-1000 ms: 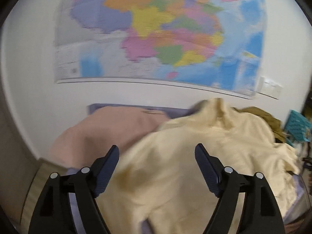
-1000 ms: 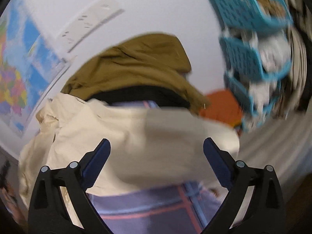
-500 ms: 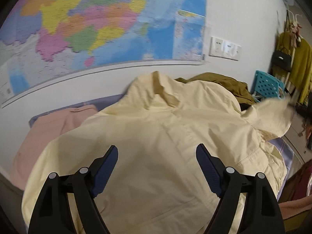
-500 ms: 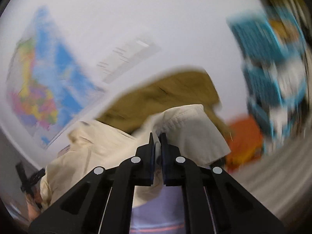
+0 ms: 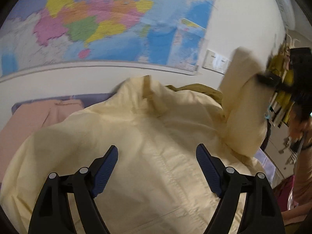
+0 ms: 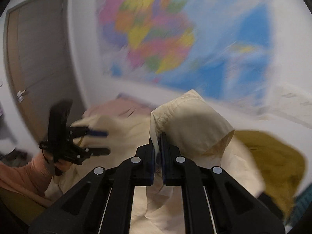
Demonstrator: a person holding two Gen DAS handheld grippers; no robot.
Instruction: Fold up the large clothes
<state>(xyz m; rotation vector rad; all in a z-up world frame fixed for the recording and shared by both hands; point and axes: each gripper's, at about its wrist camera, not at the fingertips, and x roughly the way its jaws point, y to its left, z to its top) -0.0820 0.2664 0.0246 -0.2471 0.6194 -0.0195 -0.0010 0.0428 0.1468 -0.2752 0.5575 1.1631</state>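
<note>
A large cream shirt (image 5: pixel 148 136) lies spread back-up on the bed, its collar (image 5: pixel 146 89) toward the wall. My left gripper (image 5: pixel 157 150) hovers open just above the shirt's middle, with nothing between its fingers; the right wrist view also shows this left gripper (image 6: pixel 100 142), held in a hand. My right gripper (image 6: pixel 158 136) is shut on the cuff end of the cream sleeve (image 6: pixel 191 120). That sleeve (image 5: pixel 243 105) stands lifted off the bed at the shirt's right side. Both views are motion-blurred.
A pink garment (image 5: pixel 29 120) lies to the left of the shirt and an olive garment (image 6: pixel 273 156) to its right, near the wall. A coloured map (image 5: pixel 109 25) hangs above the bed. There is a door (image 6: pixel 39 58) at far left, and a person stands at the right edge (image 5: pixel 300 128).
My right gripper closed on the sleeve cuff, then raised it and swung it leftward over the shirt while rolling. My left gripper shifted over the shirt's middle and stayed open.
</note>
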